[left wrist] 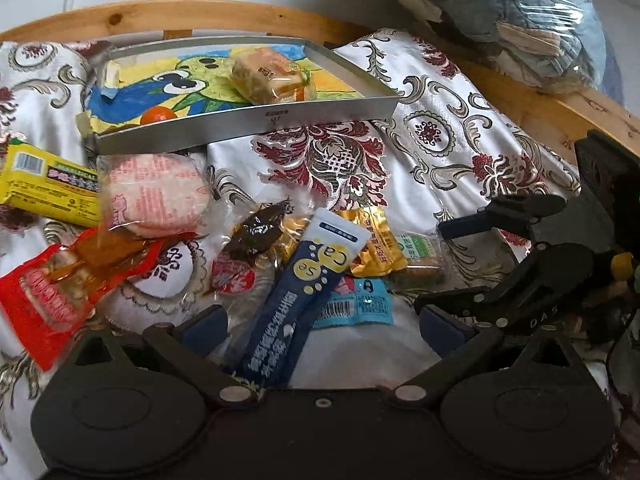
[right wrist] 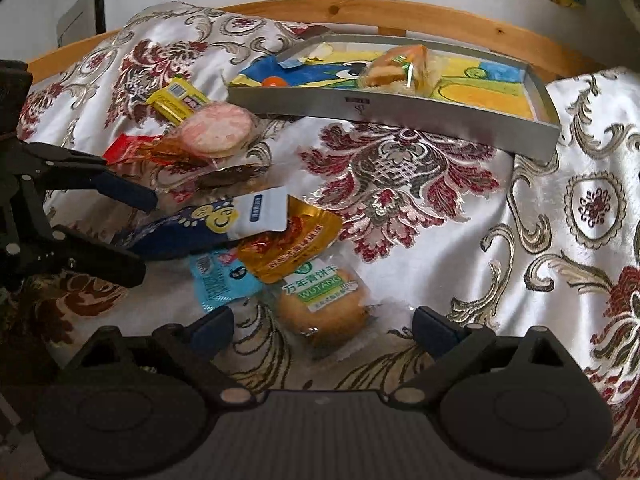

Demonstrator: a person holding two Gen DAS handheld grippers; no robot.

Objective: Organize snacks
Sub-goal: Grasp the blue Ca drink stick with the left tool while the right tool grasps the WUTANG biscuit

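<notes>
A pile of wrapped snacks lies on a patterned satin cloth [right wrist: 400,184]. My left gripper [left wrist: 322,328] is open, and a navy stick pack [left wrist: 296,304] lies between its fingers. My right gripper [right wrist: 323,326] is open around a round biscuit pack with a green label [right wrist: 320,304], not closed on it. Beside these lie a gold pack [right wrist: 288,244], a light blue pack [right wrist: 220,280], a pink round pack [left wrist: 156,196], a yellow pack [left wrist: 44,184] and a red pack [left wrist: 60,288]. Behind stands a silver tray [left wrist: 248,128] holding a wrapped cake [left wrist: 268,76] and an orange [left wrist: 158,115].
A wooden bed rail [right wrist: 400,16] runs behind the tray. A clear plastic bag of clothes [left wrist: 520,20] sits at the back right. Open cloth lies right of the pile [right wrist: 560,240]. The two grippers are close together over the snacks.
</notes>
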